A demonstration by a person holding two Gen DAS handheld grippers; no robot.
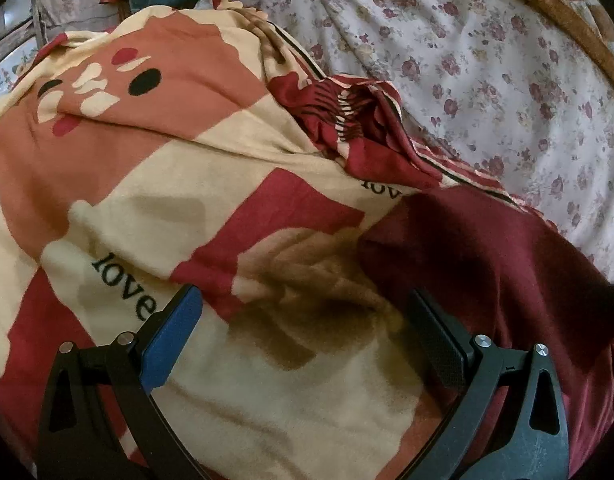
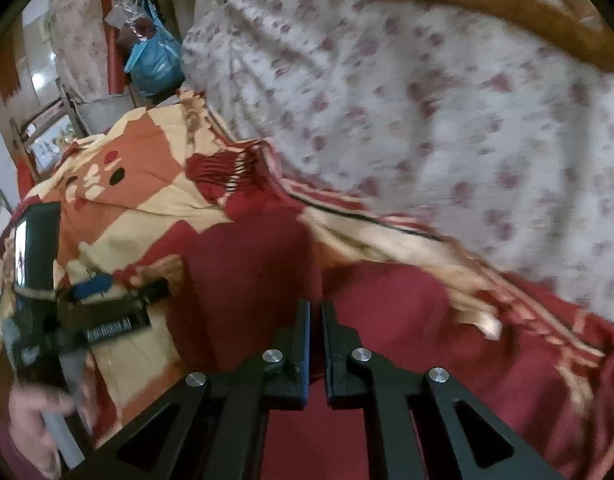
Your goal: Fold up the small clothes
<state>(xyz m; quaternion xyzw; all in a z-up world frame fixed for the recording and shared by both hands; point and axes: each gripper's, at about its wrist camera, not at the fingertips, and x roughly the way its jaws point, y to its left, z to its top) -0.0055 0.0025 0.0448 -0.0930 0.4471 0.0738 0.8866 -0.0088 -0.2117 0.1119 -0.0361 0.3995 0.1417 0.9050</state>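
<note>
Nearest in the left wrist view, the left gripper (image 1: 303, 312) hangs over the bed with its jaws spread wide and nothing between them. One pad (image 1: 173, 340) is blue, the other black. Under it lies a patterned blanket (image 1: 155, 184) in cream, orange and red blocks, printed with the word "love" and crumpled toward its far edge. A dark red garment (image 1: 487, 264) lies on the blanket just right of the open jaws, partly under the black finger.

In the right wrist view, the right gripper (image 2: 315, 312) has its jaws drawn together with only a thin gap. The same dark red garment (image 2: 247, 264) spreads directly below and ahead of the tips; whether cloth is pinched between them cannot be told. At near left a hand (image 2: 35, 408) holds the other gripper's handle.

Beyond the blanket, a pale sheet with small red flowers (image 1: 467, 60) covers the far and right side of the bed. A brown blanket (image 1: 567, 24) crosses the far right corner. At far left, past the bed's edge, stands a blue plastic bag (image 2: 155, 64) among blurred room clutter.
</note>
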